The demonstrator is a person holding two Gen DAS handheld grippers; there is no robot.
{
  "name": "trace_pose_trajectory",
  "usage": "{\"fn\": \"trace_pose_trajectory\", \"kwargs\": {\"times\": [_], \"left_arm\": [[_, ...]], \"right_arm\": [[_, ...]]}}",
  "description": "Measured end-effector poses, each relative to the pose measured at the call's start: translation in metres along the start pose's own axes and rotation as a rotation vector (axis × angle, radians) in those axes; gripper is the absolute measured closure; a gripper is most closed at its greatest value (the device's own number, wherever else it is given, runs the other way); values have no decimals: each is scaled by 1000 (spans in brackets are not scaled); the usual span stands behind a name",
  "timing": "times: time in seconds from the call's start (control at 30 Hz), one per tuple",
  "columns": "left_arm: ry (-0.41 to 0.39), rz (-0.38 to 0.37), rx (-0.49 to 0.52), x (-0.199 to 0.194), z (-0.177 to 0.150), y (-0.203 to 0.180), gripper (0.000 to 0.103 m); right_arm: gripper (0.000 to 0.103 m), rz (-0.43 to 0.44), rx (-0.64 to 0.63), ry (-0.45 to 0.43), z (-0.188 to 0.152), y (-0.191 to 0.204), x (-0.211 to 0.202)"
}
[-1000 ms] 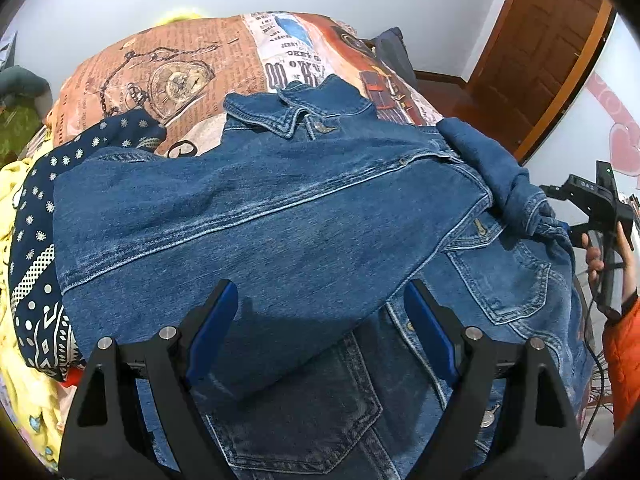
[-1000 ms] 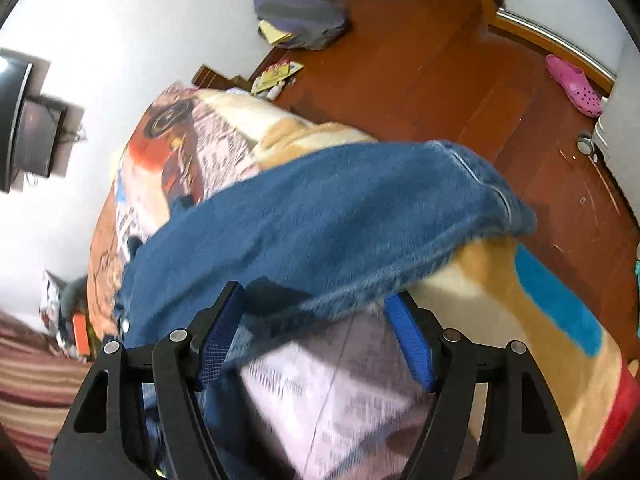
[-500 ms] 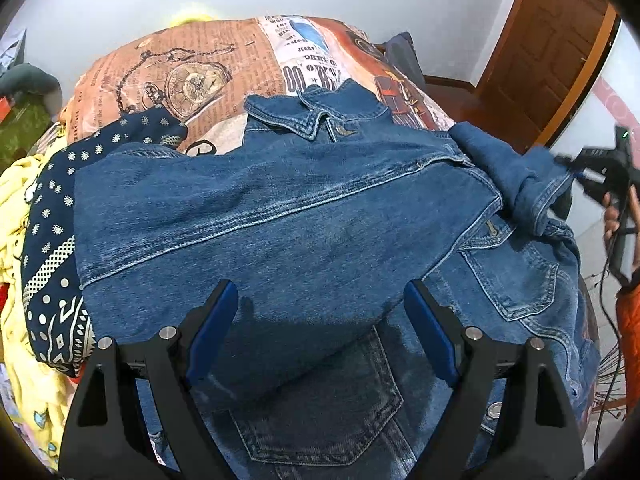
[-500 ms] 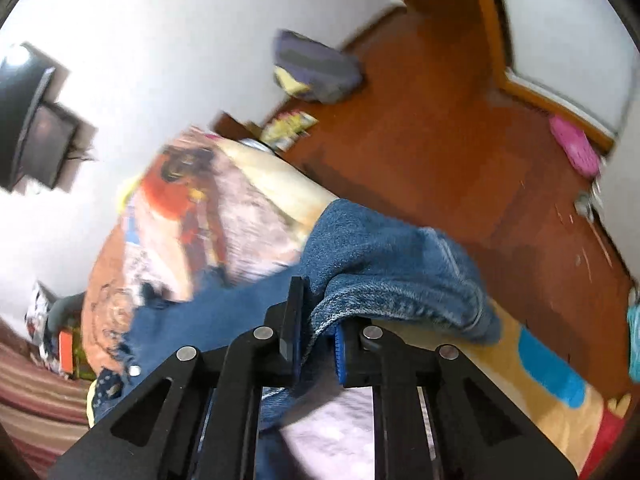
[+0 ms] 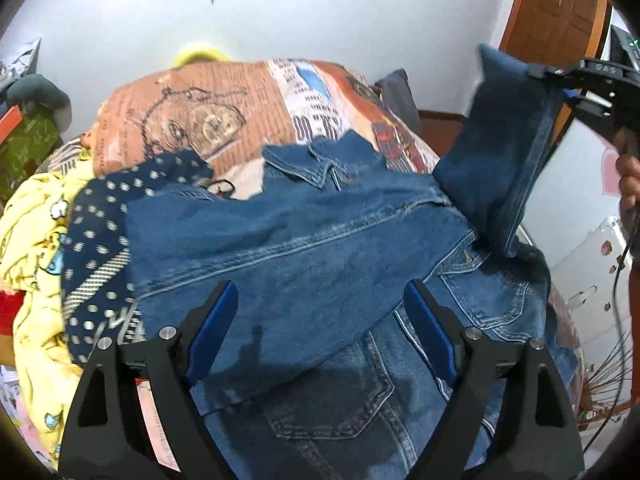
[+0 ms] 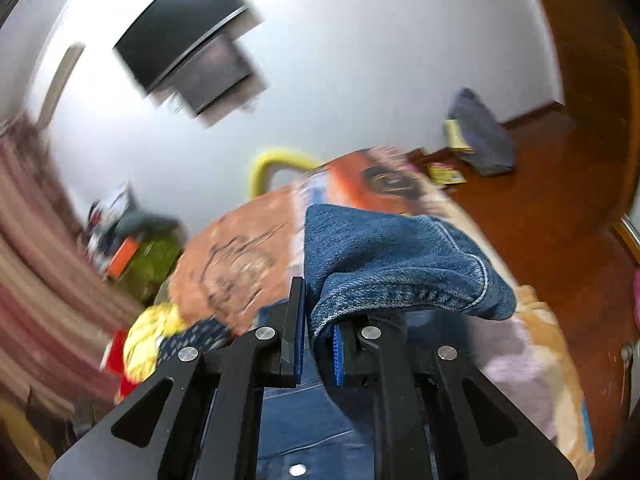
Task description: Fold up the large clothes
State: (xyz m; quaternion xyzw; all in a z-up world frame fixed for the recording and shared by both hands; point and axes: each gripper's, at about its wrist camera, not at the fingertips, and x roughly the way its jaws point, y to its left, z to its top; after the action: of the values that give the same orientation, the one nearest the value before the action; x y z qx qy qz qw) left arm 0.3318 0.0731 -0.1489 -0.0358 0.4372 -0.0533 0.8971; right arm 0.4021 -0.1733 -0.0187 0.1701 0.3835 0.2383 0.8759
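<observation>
Now the denim jacket lies spread on the bed, directly beneath and ahead of the left gripper, whose jaws stand wide apart and empty. Up to its right, the right gripper is clamped on the sleeve, which hangs lifted, its length sloping down toward the jacket's shoulder.

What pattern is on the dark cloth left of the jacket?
White dots on navy fabric; clearest in the left wrist view.

Both grippers are matte black frames with silver screws. The left gripper and right gripper have ribbed blue pads. There's a thin black cable too.
</observation>
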Motion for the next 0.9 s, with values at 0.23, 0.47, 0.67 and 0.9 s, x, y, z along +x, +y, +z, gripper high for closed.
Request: {"fn": "trace_pose_trajectory", "kwargs": {"times": [0.23, 0.47, 0.67, 0.9], "left_arm": [[-18, 21, -15, -22, -8, 21, 18], [19, 43, -14, -20, -28, 33, 18], [48, 55, -10, -15, -38, 34, 18], [52, 69, 6, -14, -34, 28, 18]], "right_arm": [[93, 41, -78, 232, -63, 41, 76], [93, 29, -144, 447, -134, 49, 117], [93, 30, -207, 555, -166, 62, 120], [77, 71, -225, 631, -162, 51, 100]]}}
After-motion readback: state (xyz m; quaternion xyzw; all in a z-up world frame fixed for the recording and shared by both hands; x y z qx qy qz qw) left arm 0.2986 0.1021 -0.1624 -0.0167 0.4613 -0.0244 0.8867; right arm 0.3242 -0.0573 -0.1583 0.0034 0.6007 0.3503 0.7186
